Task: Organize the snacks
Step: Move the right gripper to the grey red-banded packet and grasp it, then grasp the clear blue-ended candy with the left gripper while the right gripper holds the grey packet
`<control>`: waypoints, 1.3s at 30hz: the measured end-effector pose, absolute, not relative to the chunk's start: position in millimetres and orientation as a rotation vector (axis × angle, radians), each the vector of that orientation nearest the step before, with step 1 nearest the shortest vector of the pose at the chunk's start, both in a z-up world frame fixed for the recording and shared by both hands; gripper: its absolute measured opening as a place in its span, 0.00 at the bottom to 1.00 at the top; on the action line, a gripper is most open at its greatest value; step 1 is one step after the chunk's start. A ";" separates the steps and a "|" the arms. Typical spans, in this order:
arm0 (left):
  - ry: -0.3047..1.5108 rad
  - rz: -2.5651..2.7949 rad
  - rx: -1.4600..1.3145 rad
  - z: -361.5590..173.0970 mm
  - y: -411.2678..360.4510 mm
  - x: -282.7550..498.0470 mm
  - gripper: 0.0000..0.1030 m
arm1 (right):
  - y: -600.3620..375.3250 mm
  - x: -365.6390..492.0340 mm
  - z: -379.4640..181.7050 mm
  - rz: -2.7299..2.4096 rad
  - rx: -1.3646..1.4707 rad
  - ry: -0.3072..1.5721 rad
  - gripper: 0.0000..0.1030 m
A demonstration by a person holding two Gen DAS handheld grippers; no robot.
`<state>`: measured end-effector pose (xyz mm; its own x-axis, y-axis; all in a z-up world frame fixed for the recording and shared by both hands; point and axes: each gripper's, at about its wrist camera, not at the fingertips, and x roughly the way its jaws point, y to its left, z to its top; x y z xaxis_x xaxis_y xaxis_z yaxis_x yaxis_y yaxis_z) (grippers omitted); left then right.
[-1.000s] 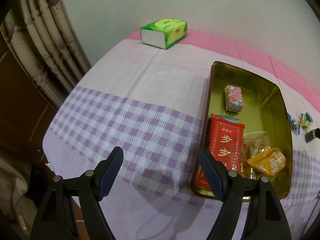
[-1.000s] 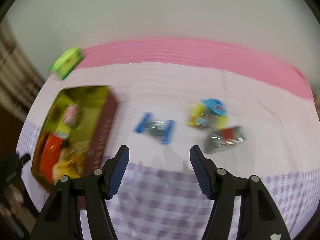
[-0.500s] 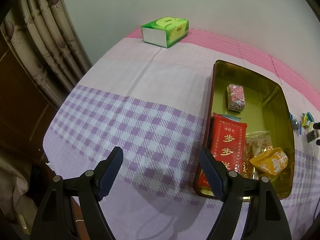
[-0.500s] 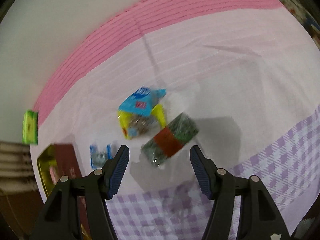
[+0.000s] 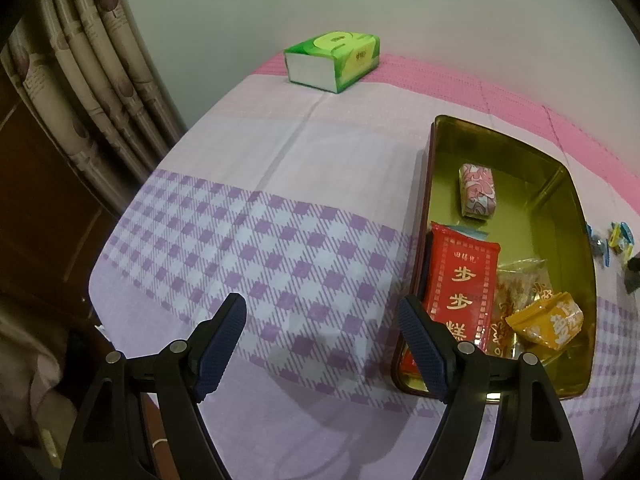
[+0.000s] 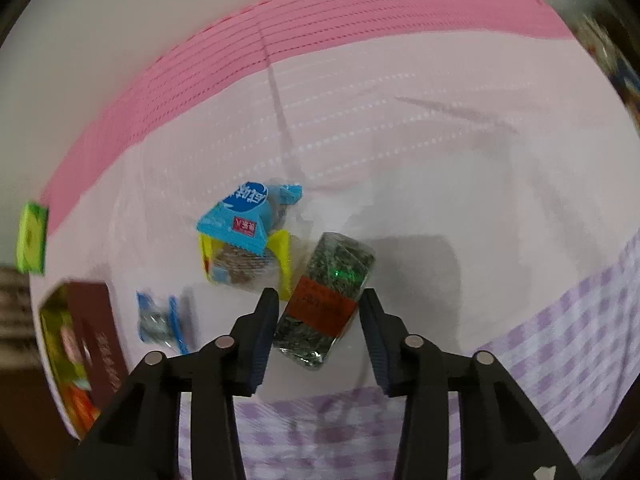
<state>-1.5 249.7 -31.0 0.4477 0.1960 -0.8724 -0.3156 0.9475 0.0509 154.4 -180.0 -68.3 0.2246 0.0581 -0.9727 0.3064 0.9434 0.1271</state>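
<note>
A matt woven cloth (image 5: 280, 184) in pink and purple checks is covering the table. A glossy gold metal tin (image 5: 576, 216) is reflecting light, holding shiny plastic snack wrappers (image 5: 460, 280). A clear, crinkly plastic packet (image 6: 324, 300) is glinting between ribbed, matt blue pads (image 6: 266, 336). A green tissue pack (image 5: 332, 60) is showing a smooth, glossy plastic wrapper.

One gold tin (image 5: 576, 216) lies on the worktop (image 5: 280, 184). Inside the gold tin are four snacks: one pink patterned packet (image 5: 478, 190), one red packet with gold characters (image 5: 460, 280), one clear bag of golden snacks (image 5: 516, 288) and one orange packet (image 5: 550, 320). Outside the gold tin lie three more: one dark green packet with a red label (image 6: 326, 300), one blue-and-yellow packet (image 6: 244, 240) and one small blue-edged packet (image 6: 160, 318). One green tissue box (image 5: 332, 60) stands beyond the gold tin.
</note>
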 end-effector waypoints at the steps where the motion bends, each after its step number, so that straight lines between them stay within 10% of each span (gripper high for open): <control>1: 1.059 0.316 -0.125 -31.8 250.0 -1.7 0.76 | -178.1 153.2 -67.4 -0.171 0.284 1.337 0.34; 39: 1.055 -0.227 -0.088 -9.4 11.4 104.3 0.77 | -269.0 107.4 -82.4 -0.139 0.032 0.910 0.23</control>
